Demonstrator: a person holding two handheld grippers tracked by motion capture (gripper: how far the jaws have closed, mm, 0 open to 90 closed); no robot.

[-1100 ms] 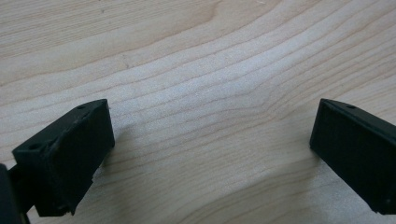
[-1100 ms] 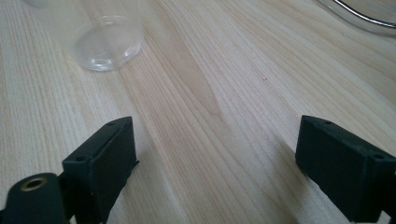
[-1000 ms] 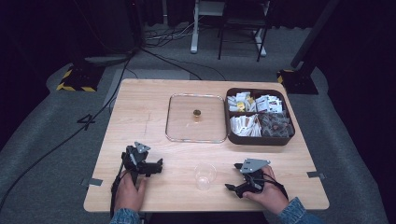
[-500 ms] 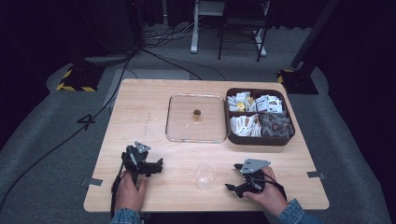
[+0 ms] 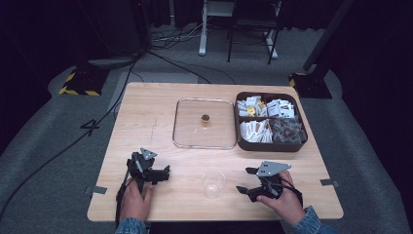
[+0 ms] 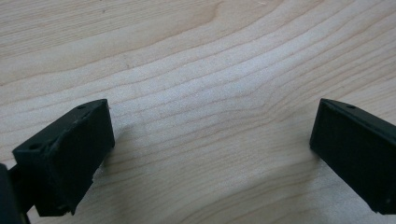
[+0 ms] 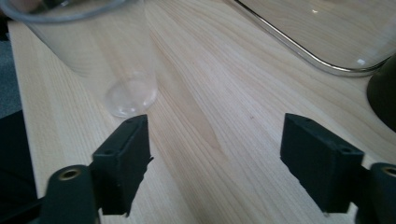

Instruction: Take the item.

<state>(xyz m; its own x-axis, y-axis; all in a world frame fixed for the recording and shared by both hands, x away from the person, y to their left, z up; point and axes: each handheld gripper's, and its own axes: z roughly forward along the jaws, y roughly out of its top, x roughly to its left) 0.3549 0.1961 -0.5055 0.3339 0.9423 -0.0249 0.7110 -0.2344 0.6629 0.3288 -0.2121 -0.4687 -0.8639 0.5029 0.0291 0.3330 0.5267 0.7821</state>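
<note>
The clear plastic cup [image 5: 213, 183] stands untouched; the right gripper [image 5: 247, 180], jaws spread but just narrowing on nothing, looks about to approach it, and the left gripper [image 5: 164, 173] rests spread.

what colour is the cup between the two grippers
The cup has no colour: it is clear plastic, the wood grain showing through. The right gripper view shows it best.

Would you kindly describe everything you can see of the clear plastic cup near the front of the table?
The clear plastic cup is a see-through tumbler, wider at the rim than at its small round base. It stands upright and looks empty on the wooden table, near the front edge, between the two grippers and in front of the clear tray. Nothing touches it but the tabletop. In the right gripper view it stands just beyond one jaw, outside the gap between the two.
</note>
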